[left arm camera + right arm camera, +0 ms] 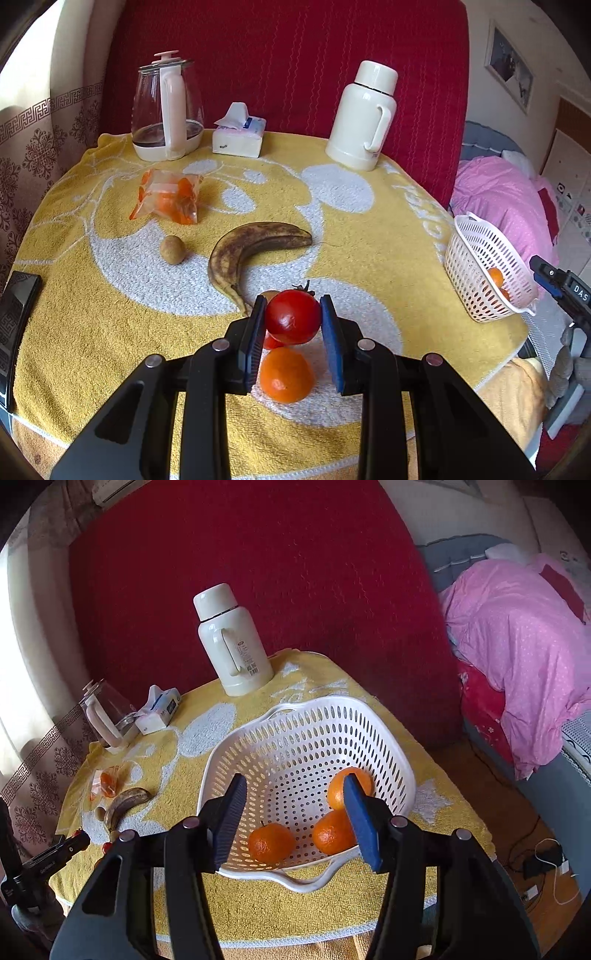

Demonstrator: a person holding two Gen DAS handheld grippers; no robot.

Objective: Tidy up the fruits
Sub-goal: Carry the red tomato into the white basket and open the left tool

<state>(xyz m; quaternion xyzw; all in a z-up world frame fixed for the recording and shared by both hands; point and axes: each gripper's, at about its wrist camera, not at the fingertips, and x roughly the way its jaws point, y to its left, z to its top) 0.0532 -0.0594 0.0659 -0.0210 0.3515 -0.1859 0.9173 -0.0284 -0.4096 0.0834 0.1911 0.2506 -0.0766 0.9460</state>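
My left gripper (293, 314) is shut on a red tomato (293, 316) and holds it above the yellow towel. Below it lie an orange (286, 374) and another red fruit (271, 341), mostly hidden. A brown-spotted banana (251, 245) and a small round brown fruit (172, 250) lie farther out. My right gripper (295, 801) is open and empty over the white basket (391, 753), which holds three oranges: one at the front (270, 842), one beside it (330, 832) and one behind (341, 786). The basket also shows in the left wrist view (476, 266) at the table's right edge.
A glass kettle (166, 107), a tissue pack (239, 134) and a cream thermos (364, 118) stand at the back of the table. A plastic bag with orange pieces (168, 197) lies left of centre. A dark phone (14, 325) lies at the left edge. A bed with pink bedding (517, 646) is to the right.
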